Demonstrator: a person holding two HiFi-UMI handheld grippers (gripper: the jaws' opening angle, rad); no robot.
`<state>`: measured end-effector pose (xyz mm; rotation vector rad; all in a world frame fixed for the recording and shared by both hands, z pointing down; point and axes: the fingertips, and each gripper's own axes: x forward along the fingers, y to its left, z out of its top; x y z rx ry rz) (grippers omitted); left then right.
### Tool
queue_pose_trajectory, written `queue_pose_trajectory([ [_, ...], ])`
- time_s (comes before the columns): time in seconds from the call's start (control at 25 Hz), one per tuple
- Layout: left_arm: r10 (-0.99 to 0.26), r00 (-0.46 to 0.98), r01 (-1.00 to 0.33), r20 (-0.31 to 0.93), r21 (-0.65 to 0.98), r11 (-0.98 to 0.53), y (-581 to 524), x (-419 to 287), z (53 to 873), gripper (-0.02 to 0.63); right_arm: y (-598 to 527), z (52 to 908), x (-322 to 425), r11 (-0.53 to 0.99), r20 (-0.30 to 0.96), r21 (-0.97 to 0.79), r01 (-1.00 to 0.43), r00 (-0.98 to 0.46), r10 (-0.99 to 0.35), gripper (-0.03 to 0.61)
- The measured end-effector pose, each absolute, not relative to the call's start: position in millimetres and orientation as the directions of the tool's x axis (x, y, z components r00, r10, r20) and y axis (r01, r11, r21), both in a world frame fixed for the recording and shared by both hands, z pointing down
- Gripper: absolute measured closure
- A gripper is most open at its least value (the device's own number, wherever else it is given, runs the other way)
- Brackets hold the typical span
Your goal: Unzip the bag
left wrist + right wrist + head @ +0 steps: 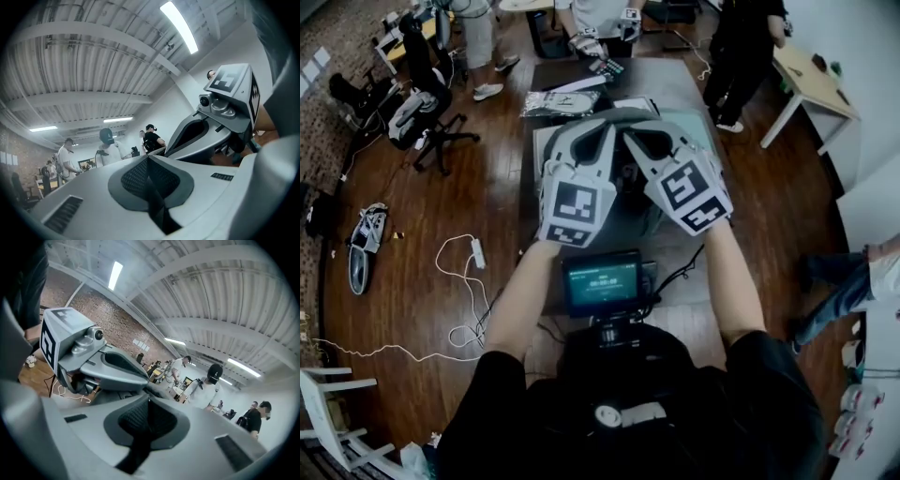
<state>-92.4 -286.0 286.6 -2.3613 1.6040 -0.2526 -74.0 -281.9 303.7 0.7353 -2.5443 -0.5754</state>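
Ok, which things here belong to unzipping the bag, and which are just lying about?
Job: left tongs and right tongs, both shut and empty; the bag itself can't be made out.
Lying about: plastic-wrapped packet, white cable, office chair, white chair, wooden table.

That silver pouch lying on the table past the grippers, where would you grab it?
Probably its near edge, coming in low from the person's side. The pouch lies flat on the table, so only its thin rim gives two jaws something to pinch; from above they would just press on it.

Office chair (420, 66), white cable (476, 253), beige table (811, 80)
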Motion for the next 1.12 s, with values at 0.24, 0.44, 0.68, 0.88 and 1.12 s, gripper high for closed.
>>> queue_pose_trajectory([
  [0.24,-0.925,0.38,-0.881,0.024,-0.296,-0.37,-288.6,-89.1,283.6,0.614,-282.5,299.5,-64.2,0.798,0.287,0.438,-0.414,-0.777,-0.56,0.56],
  [0.44,-0.924,0.382,-0.889,0.015,-0.269,-0.372,-289.7,-91.8,284.4,0.614,-284.2,303.5,-60.6,0.798,0.3,0.437,-0.415,-0.769,-0.565,0.558],
  [0.68,-0.924,0.381,-0.895,0.01,-0.247,-0.372,-286.9,-94.8,282.2,0.614,-282.9,302.6,-55.3,0.814,0.277,0.35,-0.464,-0.778,-0.563,0.554],
  [0.88,-0.919,0.394,-0.889,0.019,-0.247,-0.386,-287.9,-93.7,283.4,0.614,-285.2,302.9,-49.8,0.829,0.286,0.283,-0.483,-0.782,-0.554,0.551],
  [1.12,-0.907,0.42,-0.878,0.03,-0.238,-0.414,-283.8,-84.6,281.1,0.614,-279.4,303.3,-28.7,0.843,0.293,0.253,-0.475,-0.793,-0.535,0.549],
])
